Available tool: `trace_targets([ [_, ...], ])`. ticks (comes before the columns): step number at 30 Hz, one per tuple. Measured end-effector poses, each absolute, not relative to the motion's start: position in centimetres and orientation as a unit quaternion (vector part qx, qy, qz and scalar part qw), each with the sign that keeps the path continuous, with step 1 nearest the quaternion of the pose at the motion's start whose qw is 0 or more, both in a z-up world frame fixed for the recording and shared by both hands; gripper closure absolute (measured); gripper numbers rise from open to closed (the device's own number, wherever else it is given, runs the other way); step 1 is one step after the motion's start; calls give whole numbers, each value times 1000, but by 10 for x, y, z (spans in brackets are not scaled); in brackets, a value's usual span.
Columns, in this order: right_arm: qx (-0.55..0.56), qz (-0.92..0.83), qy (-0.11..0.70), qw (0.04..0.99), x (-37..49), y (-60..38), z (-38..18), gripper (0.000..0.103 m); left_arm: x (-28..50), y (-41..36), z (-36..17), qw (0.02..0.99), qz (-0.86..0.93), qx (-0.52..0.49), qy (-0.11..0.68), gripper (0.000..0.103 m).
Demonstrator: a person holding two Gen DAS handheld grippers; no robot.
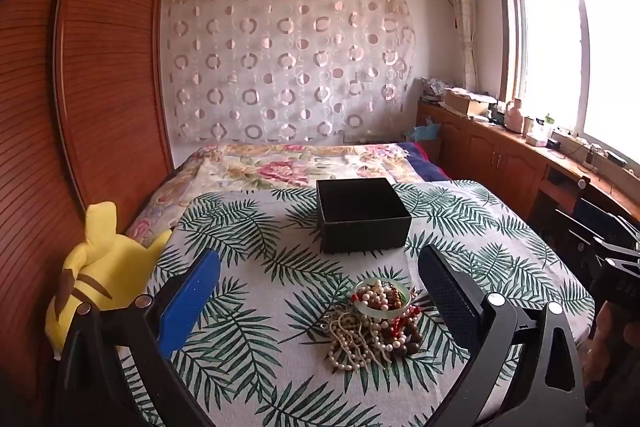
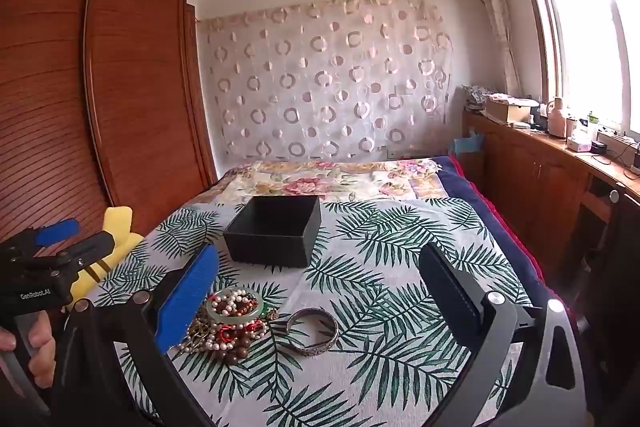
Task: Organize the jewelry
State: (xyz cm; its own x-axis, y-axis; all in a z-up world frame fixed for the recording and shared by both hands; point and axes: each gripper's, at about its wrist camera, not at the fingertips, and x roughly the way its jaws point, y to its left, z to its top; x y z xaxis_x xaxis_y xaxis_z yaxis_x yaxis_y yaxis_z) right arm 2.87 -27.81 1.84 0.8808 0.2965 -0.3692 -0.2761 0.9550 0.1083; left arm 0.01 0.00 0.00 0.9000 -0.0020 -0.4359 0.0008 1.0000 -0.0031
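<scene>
A tangled pile of bead and pearl jewelry [image 1: 370, 323] lies on a leaf-print cloth, with a pale green bangle [image 1: 380, 297] on top. The pile also shows in the right wrist view [image 2: 230, 321], with a dark silver bangle [image 2: 314, 331] lying just right of it. An open, empty black box [image 1: 362, 213] stands behind the pile and shows in the right wrist view too [image 2: 276, 229]. My left gripper [image 1: 320, 267] is open and empty, above and short of the pile. My right gripper [image 2: 320, 267] is open and empty, its blue finger [image 2: 188, 295] beside the pile.
The leaf-print cloth [image 1: 248, 307] covers a table at the foot of a floral bed [image 1: 280, 163]. A yellow plush toy [image 1: 100, 267] sits at the left edge. A wooden wardrobe [image 1: 100, 67] stands left. A cluttered wooden counter [image 1: 520, 147] runs under the window at right.
</scene>
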Motion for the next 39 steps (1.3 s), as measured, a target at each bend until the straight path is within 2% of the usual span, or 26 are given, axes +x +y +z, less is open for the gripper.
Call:
trace_targets([
  [39,25,148,193,970,25,-278,17,2,1,-2,4,976,-1,-2,220,7],
])
